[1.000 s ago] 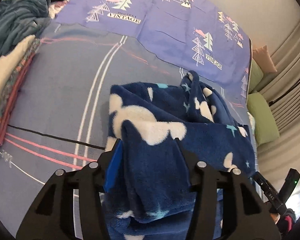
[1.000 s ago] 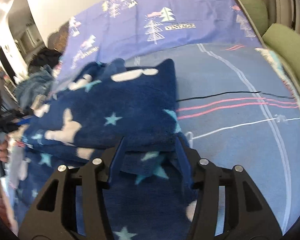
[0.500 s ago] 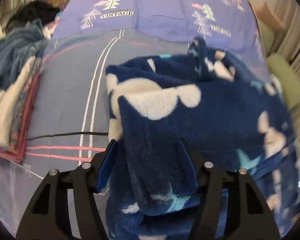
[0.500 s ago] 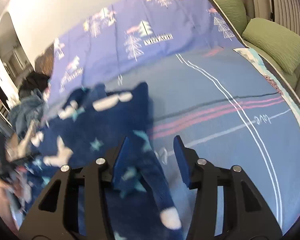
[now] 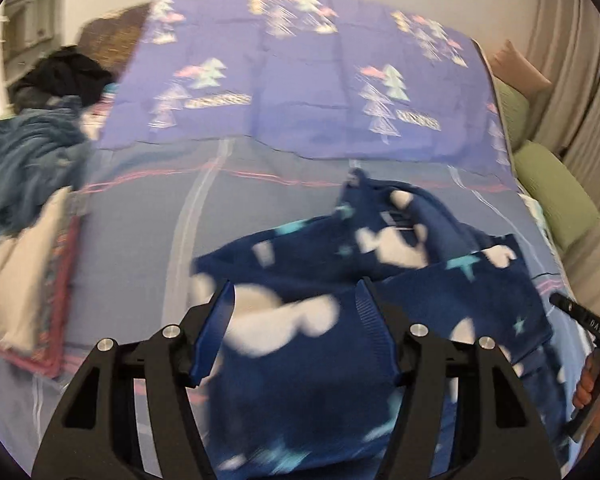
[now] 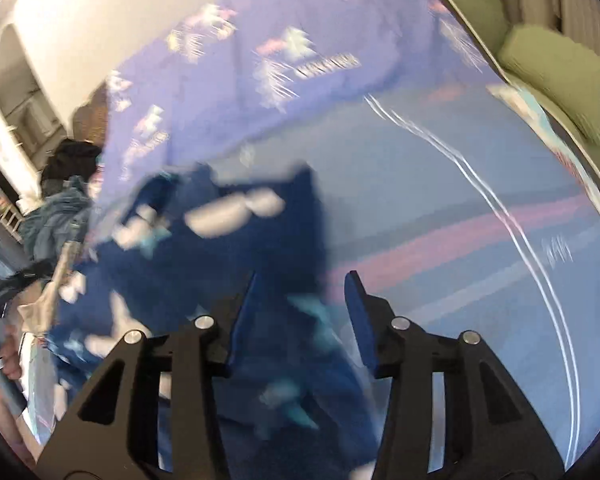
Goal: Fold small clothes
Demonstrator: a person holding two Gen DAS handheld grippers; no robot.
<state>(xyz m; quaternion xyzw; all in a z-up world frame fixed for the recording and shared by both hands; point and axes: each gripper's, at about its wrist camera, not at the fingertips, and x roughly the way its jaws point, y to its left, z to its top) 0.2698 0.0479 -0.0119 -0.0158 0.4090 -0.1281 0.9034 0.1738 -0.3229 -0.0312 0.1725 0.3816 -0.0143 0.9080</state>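
- Cream and pink folded clothes [image 5: 24,280] sit stacked at our far left on the bed [image 5: 140,240], with a heap of blue garments [image 5: 24,160] behind them.
- Our left gripper [image 5: 296,300] holds its fingers [image 5: 216,328] partly apart; the navy fleece garment [image 5: 380,276] with white clouds and teal stars bunches between them, but blur hides whether the pads press it.
- We see that garment lying mid-bed, just below the purple tree-print cover [image 5: 300,80].
- Our right gripper [image 6: 300,300] has been narrowing its fingers [image 6: 360,316]; a fold of fleece [image 6: 228,248] lies between them, against the left one, the right one clear.
- Green cushions [image 6: 556,76] line the bed's right edge.
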